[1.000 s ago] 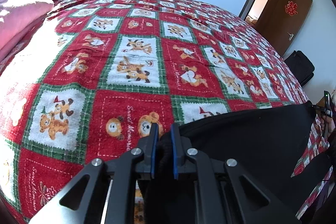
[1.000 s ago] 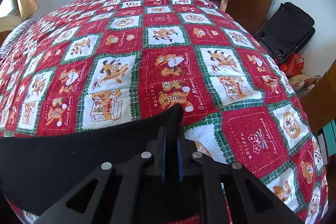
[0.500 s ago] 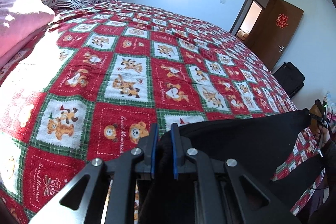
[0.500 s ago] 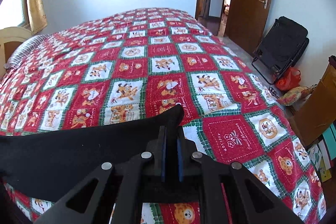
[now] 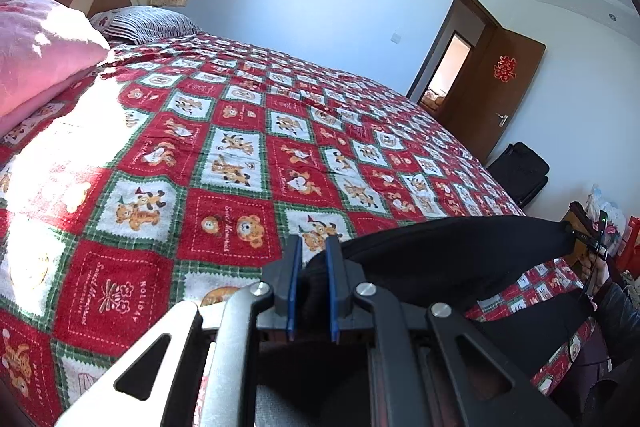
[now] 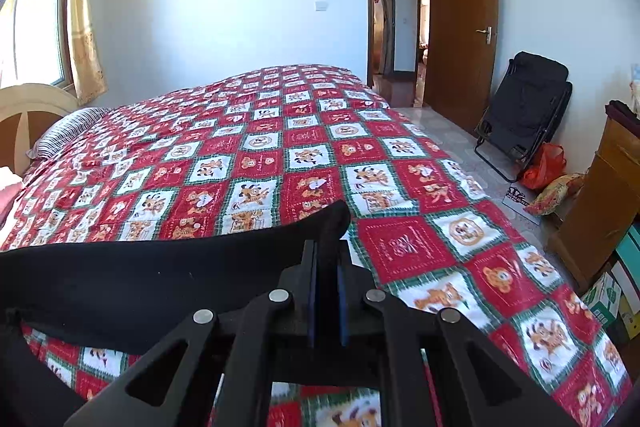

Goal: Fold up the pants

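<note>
Black pants (image 5: 460, 255) stretch sideways, three to nine o'clock, apparently clear of the bed (image 5: 240, 155); left gripper (image 5: 312, 267) and right gripper (image 6: 328, 267) each pinch one end.

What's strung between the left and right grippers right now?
Only the black pants, pulled in a band from the left gripper to the right gripper above the red patchwork bedspread; the left wrist view shows it.

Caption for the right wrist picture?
Right gripper pinches one end of black pants, stretched above a red patchwork bedspread.
</note>
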Demonstrator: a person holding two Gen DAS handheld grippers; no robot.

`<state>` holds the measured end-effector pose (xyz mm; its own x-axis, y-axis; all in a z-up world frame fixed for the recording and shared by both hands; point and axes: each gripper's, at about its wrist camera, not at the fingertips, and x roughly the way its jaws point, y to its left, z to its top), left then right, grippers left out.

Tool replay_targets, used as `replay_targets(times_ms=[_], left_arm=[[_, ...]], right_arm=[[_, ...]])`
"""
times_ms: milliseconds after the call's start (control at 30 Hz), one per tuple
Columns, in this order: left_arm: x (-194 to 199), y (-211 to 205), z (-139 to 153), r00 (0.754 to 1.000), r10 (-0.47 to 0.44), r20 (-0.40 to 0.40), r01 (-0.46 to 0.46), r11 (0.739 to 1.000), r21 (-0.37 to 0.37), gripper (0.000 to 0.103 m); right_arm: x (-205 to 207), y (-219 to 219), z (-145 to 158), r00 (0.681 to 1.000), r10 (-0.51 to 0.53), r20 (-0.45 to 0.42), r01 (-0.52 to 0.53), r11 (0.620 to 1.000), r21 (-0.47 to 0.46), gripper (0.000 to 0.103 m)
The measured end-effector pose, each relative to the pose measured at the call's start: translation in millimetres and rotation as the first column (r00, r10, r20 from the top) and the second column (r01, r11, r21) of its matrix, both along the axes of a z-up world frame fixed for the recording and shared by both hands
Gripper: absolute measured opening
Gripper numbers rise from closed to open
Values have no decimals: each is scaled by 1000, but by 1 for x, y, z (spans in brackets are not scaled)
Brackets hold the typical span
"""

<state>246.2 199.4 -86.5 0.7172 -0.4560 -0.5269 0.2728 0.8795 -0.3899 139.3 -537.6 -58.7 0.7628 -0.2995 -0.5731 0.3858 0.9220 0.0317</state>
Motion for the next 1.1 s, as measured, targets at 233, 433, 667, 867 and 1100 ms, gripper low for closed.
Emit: replay_targets(times_ms=[233, 433, 667, 867, 1100], left_arm=[[-42, 7, -15, 998, -32, 45, 34, 999, -30, 12], [-81, 15, -32, 997, -52, 62, 55, 997, -46, 12], [-114, 11, -55, 994, -95, 54, 93, 995, 32, 14], [-124, 21, -70, 996, -78, 51, 76, 996, 40, 18], [-125, 38, -76, 999, -23, 46, 21, 999, 31, 20]], right_arm=[[-58, 5, -12, 1000, -16, 14, 15, 1000, 3, 8], [-106, 12, -20, 999, -21, 24, 21, 1000, 22, 8], [-149, 17, -33, 1000, -20, -9, 20, 1000, 16, 9], [-192, 11, -36, 998, -67, -6, 67, 997, 35, 9], [-235, -12, -18, 971, -233, 47, 231, 972, 41, 12]])
